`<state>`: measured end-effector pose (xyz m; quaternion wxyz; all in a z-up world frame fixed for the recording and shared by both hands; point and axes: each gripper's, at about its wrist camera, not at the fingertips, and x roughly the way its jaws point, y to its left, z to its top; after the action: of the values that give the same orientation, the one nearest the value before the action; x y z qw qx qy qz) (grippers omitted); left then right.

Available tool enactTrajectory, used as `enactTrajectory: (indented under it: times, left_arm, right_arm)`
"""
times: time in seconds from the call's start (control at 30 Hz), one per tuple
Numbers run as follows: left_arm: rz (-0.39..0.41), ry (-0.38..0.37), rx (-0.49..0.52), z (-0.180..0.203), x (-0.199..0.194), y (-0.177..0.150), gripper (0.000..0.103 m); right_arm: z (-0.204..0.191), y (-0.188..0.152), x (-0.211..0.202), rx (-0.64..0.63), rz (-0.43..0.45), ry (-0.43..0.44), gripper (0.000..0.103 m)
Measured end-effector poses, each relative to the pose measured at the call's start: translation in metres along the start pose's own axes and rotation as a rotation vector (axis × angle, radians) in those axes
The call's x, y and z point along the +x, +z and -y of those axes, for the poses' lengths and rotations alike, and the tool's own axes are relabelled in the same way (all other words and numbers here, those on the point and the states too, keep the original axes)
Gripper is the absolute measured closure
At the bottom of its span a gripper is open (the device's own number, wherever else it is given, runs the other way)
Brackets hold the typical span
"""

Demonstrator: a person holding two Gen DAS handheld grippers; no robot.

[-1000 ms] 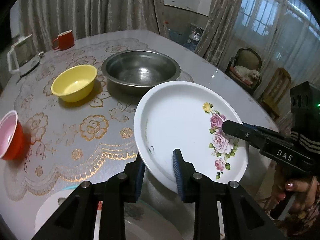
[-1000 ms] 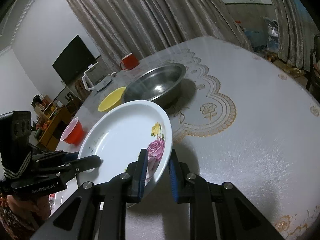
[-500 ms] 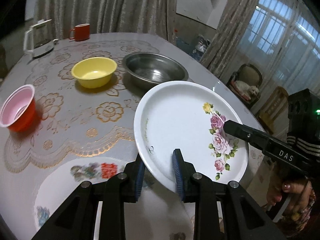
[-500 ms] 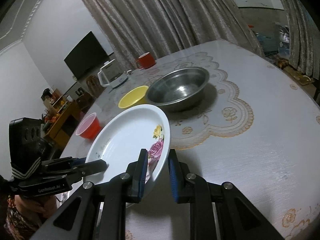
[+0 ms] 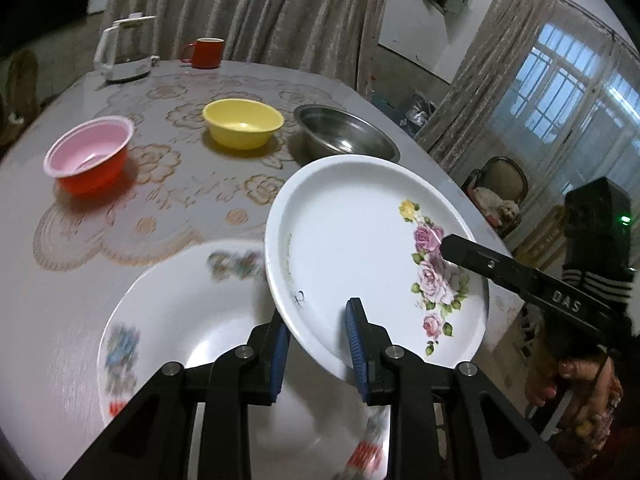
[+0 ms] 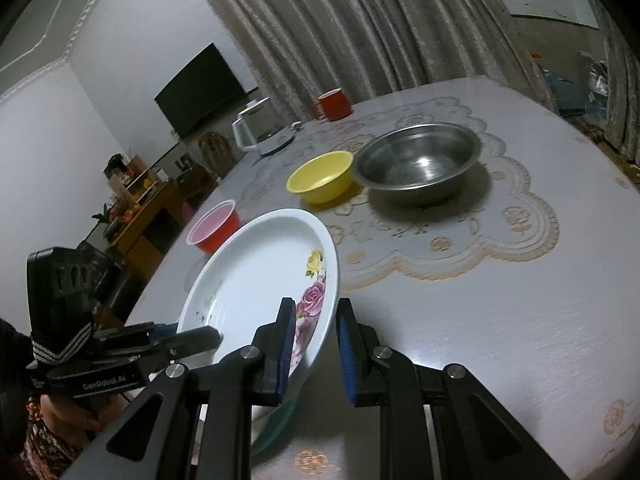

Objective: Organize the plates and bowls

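Note:
A white plate with pink roses (image 5: 360,240) hangs tilted above the table, held at two sides. My left gripper (image 5: 316,328) is shut on its near rim. My right gripper (image 5: 446,245) is shut on the rose side. From the right wrist, the right gripper (image 6: 316,320) clamps the rose plate (image 6: 256,280), and the left gripper (image 6: 216,334) bites the opposite rim. Below the held plate, a second white plate (image 5: 180,300) with coloured prints lies on the table. A red bowl (image 5: 88,160), a yellow bowl (image 5: 242,122) and a steel bowl (image 5: 344,140) stand further back.
A white kettle (image 5: 124,48) and a red mug (image 5: 206,53) stand at the table's far edge. A chair with a small dog (image 5: 496,204) is beyond the table's right edge. A person's hand (image 5: 560,380) grips the right tool. Lace-patterned cloth (image 6: 460,248) lies in front of the bowls.
Both grippers have carried the rose plate sideways over the table. The printed plate underneath has come much further into view, and the bowls have slid right in the left wrist view.

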<state>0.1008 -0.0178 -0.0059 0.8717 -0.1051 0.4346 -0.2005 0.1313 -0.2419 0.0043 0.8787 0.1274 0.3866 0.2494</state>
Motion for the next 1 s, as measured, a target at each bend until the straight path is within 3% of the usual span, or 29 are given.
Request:
enactTrajectory:
  times: [0.4, 1.0]
  left_arm:
    - [-0.007, 0.040, -0.094, -0.036, -0.020, -0.034, 0.075]
    - [-0.019, 0.096, -0.096, -0.048, -0.028, -0.052, 0.075]
  right_arm:
    - [-0.036, -0.030, 0.028, -0.043, -0.110, 0.052, 0.083]
    - [-0.052, -0.049, 0.045, -0.066, -0.198, 0.035, 0.082]
